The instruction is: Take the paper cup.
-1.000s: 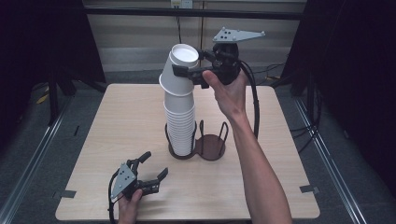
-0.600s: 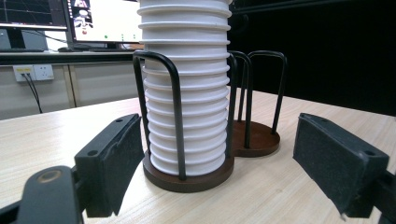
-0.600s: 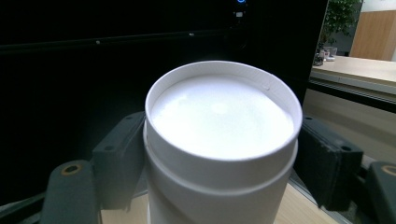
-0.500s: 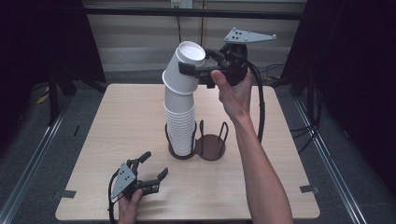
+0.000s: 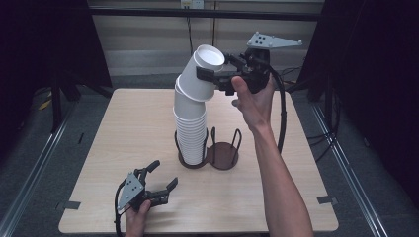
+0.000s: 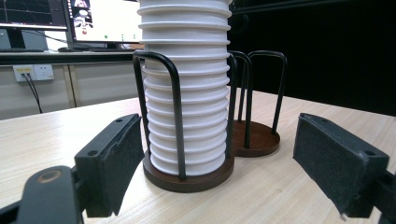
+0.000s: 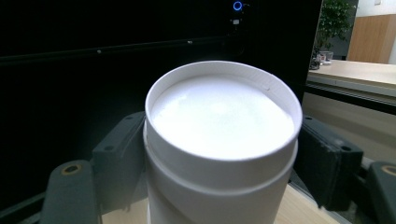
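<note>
A tall stack of upside-down white paper cups (image 5: 190, 128) stands in the left ring of a dark wire cup holder (image 5: 225, 155); the holder's right ring is empty. My right gripper (image 5: 215, 69) is high above the table, shut on the top white cup (image 5: 200, 79), which tilts to the right with its rim still over the stack's top. The right gripper view has that cup's base (image 7: 219, 112) between both pads. My left gripper (image 5: 164, 174) rests low near the table's front left, open, and faces the stack (image 6: 187, 93) from a short distance with nothing between its jaws.
The wooden table (image 5: 123, 128) has bare room on both sides of the holder. Black cables (image 5: 281, 113) trail from the right gripper over the table's far right. Dark curtains and a floor rail (image 5: 44, 153) flank the table. Monitors (image 6: 102, 21) stand behind the stack.
My right gripper has risen and shifted right with the top cup, tilting it further off the stack. The left gripper has stayed where it was.
</note>
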{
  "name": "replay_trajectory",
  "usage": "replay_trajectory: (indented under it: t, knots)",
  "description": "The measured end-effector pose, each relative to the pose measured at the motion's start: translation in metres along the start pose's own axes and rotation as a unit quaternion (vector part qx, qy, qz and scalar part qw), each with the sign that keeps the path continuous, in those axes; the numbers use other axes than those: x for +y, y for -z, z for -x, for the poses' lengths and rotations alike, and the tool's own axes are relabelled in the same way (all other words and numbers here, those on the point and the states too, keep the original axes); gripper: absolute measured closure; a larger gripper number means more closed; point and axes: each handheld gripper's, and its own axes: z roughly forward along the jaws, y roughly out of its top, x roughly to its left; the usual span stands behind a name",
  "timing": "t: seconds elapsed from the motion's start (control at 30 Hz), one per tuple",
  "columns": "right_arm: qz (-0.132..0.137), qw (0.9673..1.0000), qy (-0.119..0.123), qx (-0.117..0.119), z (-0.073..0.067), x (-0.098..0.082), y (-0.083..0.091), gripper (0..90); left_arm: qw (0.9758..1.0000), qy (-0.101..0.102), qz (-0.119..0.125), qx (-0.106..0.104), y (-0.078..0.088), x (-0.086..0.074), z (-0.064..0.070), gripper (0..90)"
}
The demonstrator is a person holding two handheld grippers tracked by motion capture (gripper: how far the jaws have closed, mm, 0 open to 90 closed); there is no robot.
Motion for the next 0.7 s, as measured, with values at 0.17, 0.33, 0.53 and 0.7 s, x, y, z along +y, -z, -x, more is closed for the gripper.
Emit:
replay_trajectory:
  t: [0.17, 0.33, 0.53, 0.7]
  knots:
    - [0.002, 1.0000, 0.002, -0.006, -0.001, 0.000, 0.006, 23.5, 1.0000, 0.000, 0.000, 0.000, 0.000, 0.000, 0.000, 15.8]
    - [0.001, 1.0000, 0.000, -0.009, -0.001, 0.000, 0.015, 23.5, 1.0000, 0.000, 0.000, 0.000, 0.000, 0.000, 0.000, 15.7]
    - [-0.001, 0.9999, 0.004, -0.013, -0.001, -0.001, 0.025, 23.4, 1.0000, 0.000, 0.000, 0.000, 0.000, 0.000, 0.000, 15.7]
    - [0.000, 0.9999, -0.001, -0.014, 0.000, -0.002, 0.034, 23.5, 1.0000, 0.000, 0.000, 0.001, 0.000, 0.000, 0.000, 15.7]
